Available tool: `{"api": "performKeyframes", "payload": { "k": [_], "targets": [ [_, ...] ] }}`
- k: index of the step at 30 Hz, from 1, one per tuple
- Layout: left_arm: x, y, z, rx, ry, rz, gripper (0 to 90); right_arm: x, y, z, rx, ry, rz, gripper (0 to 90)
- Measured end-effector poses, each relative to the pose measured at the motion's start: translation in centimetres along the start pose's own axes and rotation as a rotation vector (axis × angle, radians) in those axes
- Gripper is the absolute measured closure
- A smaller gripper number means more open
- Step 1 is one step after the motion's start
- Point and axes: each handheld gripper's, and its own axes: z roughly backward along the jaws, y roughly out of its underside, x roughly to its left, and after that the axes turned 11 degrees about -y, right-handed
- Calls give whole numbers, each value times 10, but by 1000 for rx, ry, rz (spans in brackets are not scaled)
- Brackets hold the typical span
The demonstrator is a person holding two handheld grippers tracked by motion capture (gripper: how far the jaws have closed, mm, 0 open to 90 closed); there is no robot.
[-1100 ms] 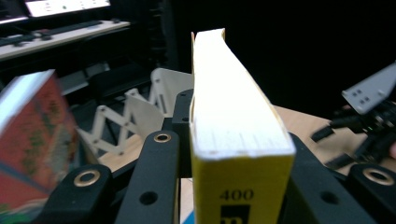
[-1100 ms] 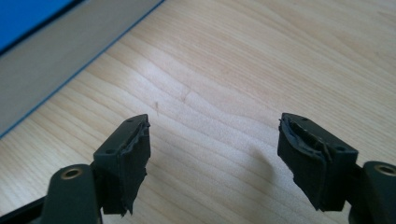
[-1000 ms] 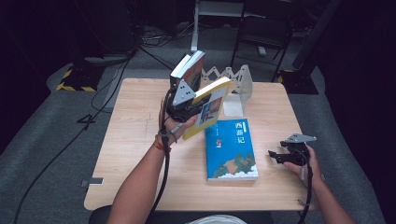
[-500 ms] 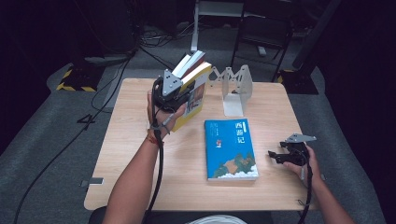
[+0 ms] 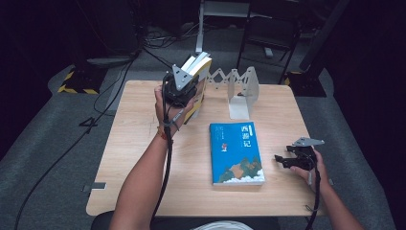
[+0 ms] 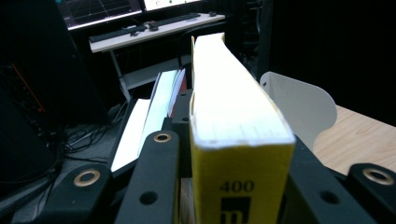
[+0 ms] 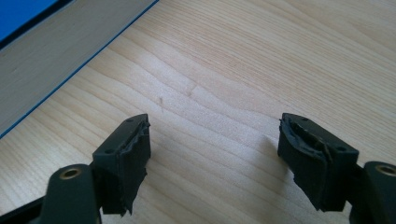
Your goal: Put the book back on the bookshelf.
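At the far left part of the surface (image 5: 143,143), the yellow book (image 5: 200,76) is held upright in the air, raised above the wood, with its page edges turned upward. The left gripper (image 5: 178,88) clamps it: in the left gripper view the two black jaws press on both covers of the book (the number 400 is printed on its spine). Just to the right of it stands a white bookend (image 5: 242,91), and more books (image 6: 159,107) lean behind the yellow one. A blue book (image 5: 235,152) lies flat near the middle, well apart from the yellow book. The right gripper (image 5: 287,160) rests low at the right edge, beside the blue book, its jaws wide apart with nothing between them.
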Motion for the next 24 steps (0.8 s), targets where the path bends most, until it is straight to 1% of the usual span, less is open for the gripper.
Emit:
{"api": "performKeyframes", "payload": {
  "k": [2,4,6,8,11,14,16,17,18,20,23,24],
  "targets": [
    [-1,2,-9,13,-3,17,742,0,0,0,0,1,1,262],
    [-1,3,-11,17,-3,23,742,0,0,0,-1,-1,4,262],
    [-4,5,-19,22,-22,30,742,0,0,0,-1,-2,1,261],
    [-5,6,-22,23,-31,28,743,0,0,0,-2,-4,0,260],
    [-8,7,-28,32,-41,15,742,0,0,-1,-4,-6,-1,259],
    [-10,9,-33,40,-47,18,742,0,0,-1,-4,-4,-1,259],
    [-11,11,-37,44,-60,15,742,0,0,-1,-4,-3,0,261],
    [-12,13,-39,47,-78,7,742,0,0,-1,-3,-3,1,261],
    [-12,13,-39,47,-78,7,742,0,0,-1,-3,-3,1,261],
    [-13,15,-42,52,-93,2,742,0,0,-1,-4,-3,0,261],
    [-11,18,-45,54,-86,30,742,0,0,-1,-5,-4,3,261],
    [-11,18,-45,54,-83,31,742,0,0,-1,-5,-5,4,261]
  ]
}}
